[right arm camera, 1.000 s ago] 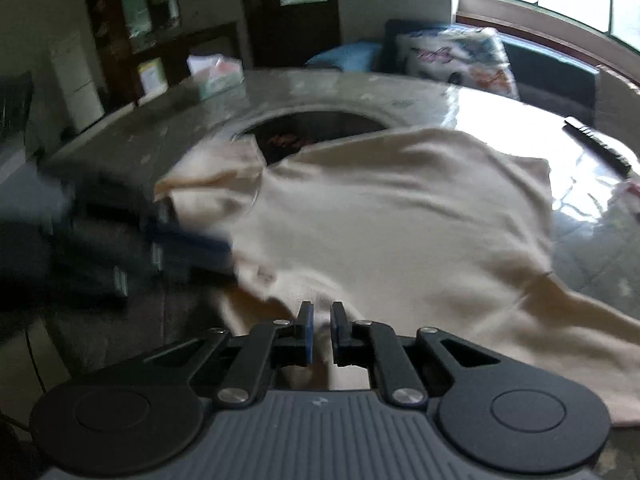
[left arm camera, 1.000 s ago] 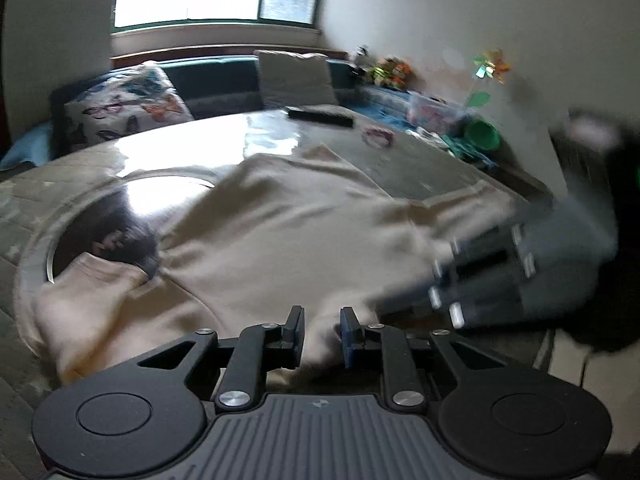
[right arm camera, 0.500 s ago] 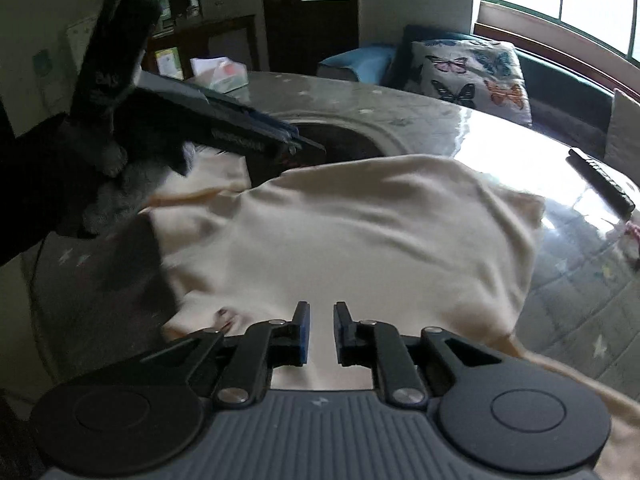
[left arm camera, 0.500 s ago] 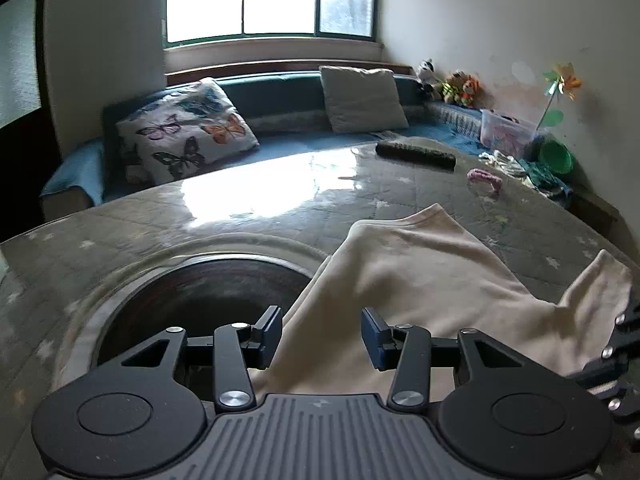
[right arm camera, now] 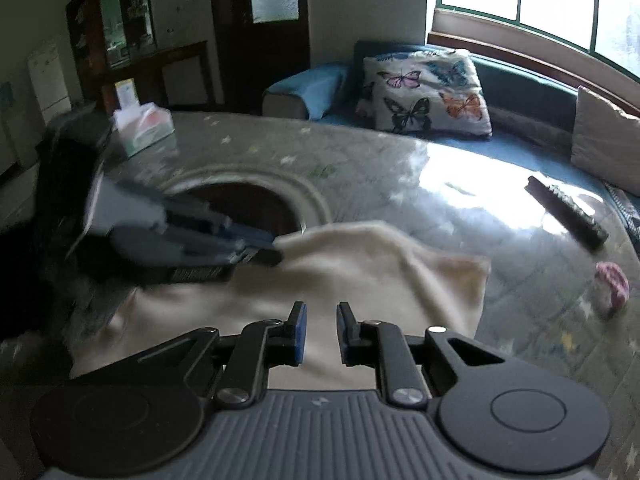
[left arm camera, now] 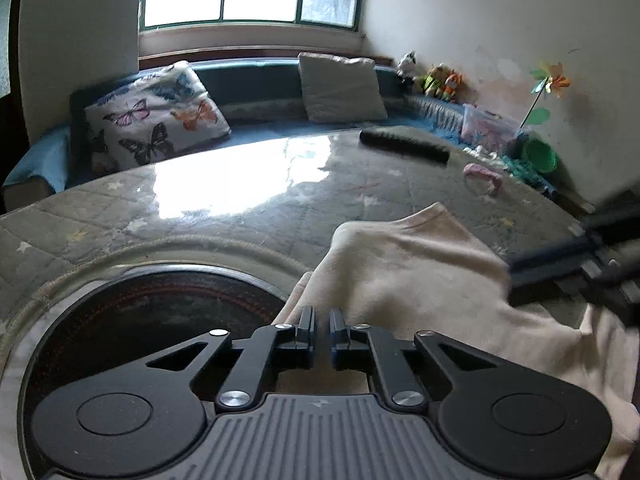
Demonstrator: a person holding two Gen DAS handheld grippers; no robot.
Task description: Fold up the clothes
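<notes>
- Covering the near part of the round table point(right arm camera: 460, 184), the cream garment point(left arm camera: 420, 280) lies bunched beside the dark sunken centre disc point(left arm camera: 152, 312), well apart from the far edge; it sits here, I judge, for folding on the bare top
- Running roughly side to side along the near edge, its long axis ends in a corner pointing toward the window-side rim
- Pinching the garment's left edge, the left gripper point(left arm camera: 322, 330) has just snapped together, likely to carry that edge over
- Hovering above the cloth, the right gripper point(right arm camera: 320, 330) has a slight gap, nothing between; its jaws have just been parting

Left gripper point(left arm camera: 321, 322) jaws closed; right gripper point(right arm camera: 322, 318) jaws slightly parted.
</notes>
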